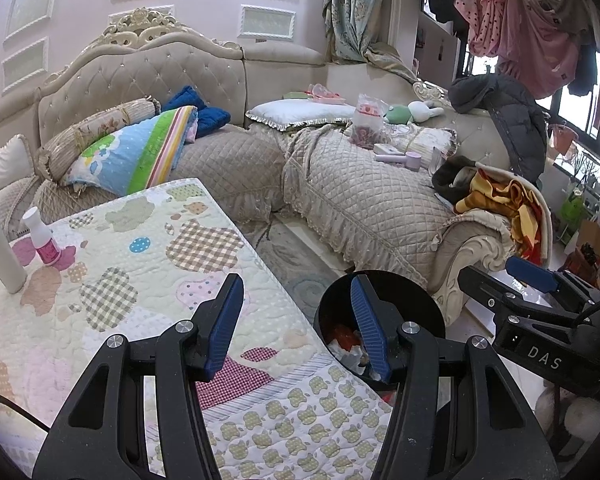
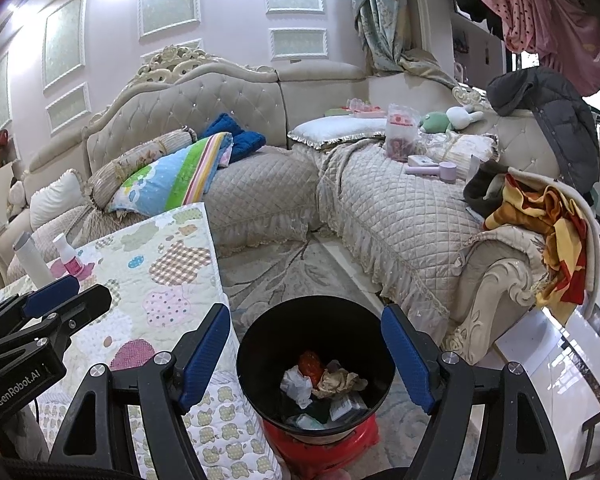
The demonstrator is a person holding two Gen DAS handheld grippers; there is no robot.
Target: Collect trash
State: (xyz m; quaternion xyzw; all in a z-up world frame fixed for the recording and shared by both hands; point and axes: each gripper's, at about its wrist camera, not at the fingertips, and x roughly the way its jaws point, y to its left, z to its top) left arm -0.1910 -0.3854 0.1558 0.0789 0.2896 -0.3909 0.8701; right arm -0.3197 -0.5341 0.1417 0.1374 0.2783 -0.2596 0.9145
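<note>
Hovering spread and empty, the right hand-held gripper (image 2: 306, 356) frames the round black plastic bin (image 2: 260, 364) of crumpled trash (image 2: 324, 380) below, likely positioned for dropping. The left hand-held gripper (image 1: 296, 320), also spread and empty, hangs over the quilted patchwork-covered surface (image 1: 120, 280) beside it.

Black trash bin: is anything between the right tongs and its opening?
Nothing visible. The right tongs are open and empty over the black trash bin, whose opening is uncovered, with crumpled paper inside.
</note>
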